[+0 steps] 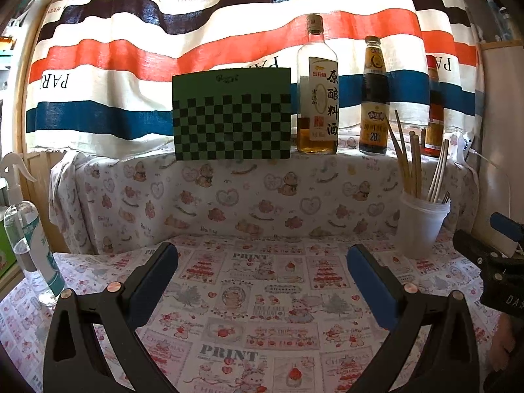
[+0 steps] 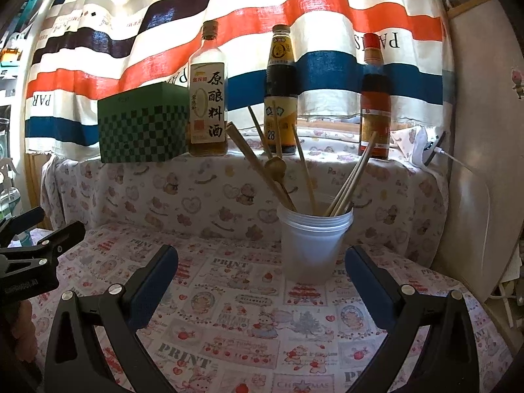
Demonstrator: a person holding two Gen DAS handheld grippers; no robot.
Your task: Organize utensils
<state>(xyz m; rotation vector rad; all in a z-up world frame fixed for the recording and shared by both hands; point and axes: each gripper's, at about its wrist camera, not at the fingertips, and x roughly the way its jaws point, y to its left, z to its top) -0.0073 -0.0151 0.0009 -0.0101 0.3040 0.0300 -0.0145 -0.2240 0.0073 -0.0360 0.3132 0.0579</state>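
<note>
A: Both grippers hover empty above the table [image 2: 249,321] — the left gripper [image 1: 262,281] with its jaws wide apart, the right gripper [image 2: 262,281] the same.

B: And the utensils?

A: All standing in the white plastic cup [image 2: 312,249], directly ahead of the right gripper, near the back of the table. Chopsticks [image 2: 352,180] fan out to both sides, a wooden spoon [image 2: 275,166] pokes up among them, and from the left view fork tines [image 1: 446,197] just clear the rim.

B: How would they handle?

A: Light, stiff and thin, I'd say — a chopstick could roll or slip between the pads. Best pinched mid-shaft, above the rim. The cup looks light too, so a sideways tug might tip it.
</note>
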